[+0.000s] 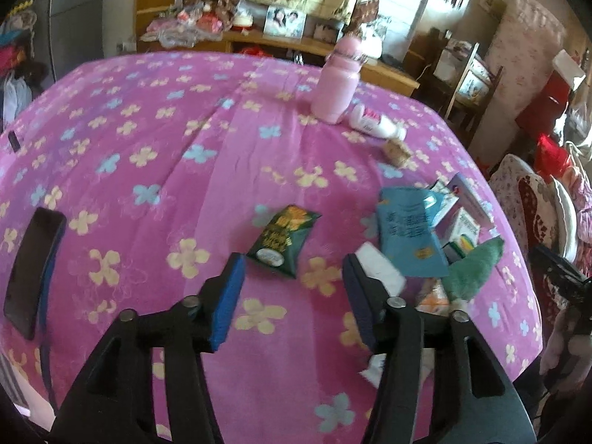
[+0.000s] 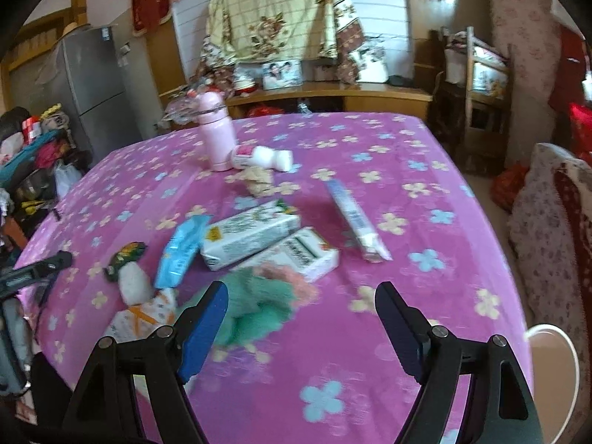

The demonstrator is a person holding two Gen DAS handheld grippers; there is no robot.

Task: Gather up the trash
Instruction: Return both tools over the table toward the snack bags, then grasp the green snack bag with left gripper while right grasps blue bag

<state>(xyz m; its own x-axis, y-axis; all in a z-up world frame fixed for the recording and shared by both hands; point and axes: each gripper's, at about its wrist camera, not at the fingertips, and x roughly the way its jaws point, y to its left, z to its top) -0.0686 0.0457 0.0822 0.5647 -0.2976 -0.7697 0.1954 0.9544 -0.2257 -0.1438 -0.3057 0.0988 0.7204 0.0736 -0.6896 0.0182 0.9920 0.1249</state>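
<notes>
On the pink flowered counter [image 2: 407, 148] I count two white cartons [image 2: 251, 235], one blue pouch [image 1: 407, 233], one green snack packet [image 1: 283, 238], one long wrapper [image 2: 357, 218] and a green cloth [image 2: 259, 299], clustered near me. Both my left fingers [image 1: 292, 288] and right fingers [image 2: 301, 327] stand apart, holding nothing. A cluttered bedroom surrounds us.

Green cloth [image 2: 255, 307] smeared by blur, part-hidden behind the right hand-held gripper [image 2: 301, 309] finger.

Both wrist views look steeply down, near the pink floral tabletop [image 1: 148, 155], sharing the pink bottle [image 2: 215, 135]
</notes>
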